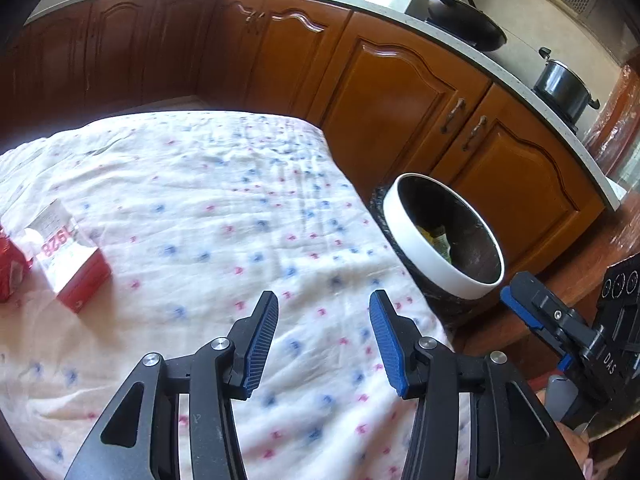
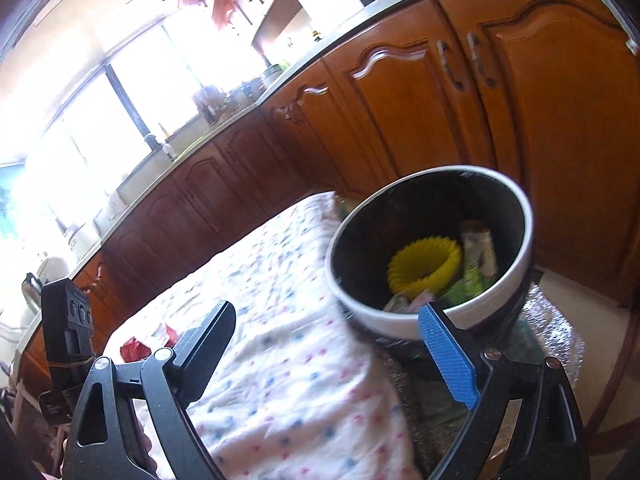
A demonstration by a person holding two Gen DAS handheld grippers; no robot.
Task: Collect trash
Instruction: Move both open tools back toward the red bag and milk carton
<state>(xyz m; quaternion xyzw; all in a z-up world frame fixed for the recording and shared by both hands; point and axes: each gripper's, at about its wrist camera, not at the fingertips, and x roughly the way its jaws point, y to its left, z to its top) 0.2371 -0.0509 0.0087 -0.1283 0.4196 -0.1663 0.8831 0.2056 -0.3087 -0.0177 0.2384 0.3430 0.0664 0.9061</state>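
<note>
A round trash bin [image 1: 472, 280] with a white rim and black liner stands on the floor at the table's right edge. It also shows in the right wrist view [image 2: 404, 326], holding a yellow fluted cup [image 2: 424, 266] and several wrappers. A red and white box [image 1: 70, 264] and a red wrapper [image 1: 8, 268] lie on the cloth at the far left; red wrappers [image 2: 138, 346] show small in the right wrist view. My left gripper [image 1: 324, 304] is open and empty over the cloth. My right gripper [image 2: 326, 316] is open and empty, just before the bin.
The table carries a white cloth [image 1: 224, 216] with pink and blue marks. Brown wooden cabinets [image 1: 396, 96] under a counter curve behind the table and bin. A wok [image 1: 464, 20] and a pot [image 1: 564, 86] stand on the counter.
</note>
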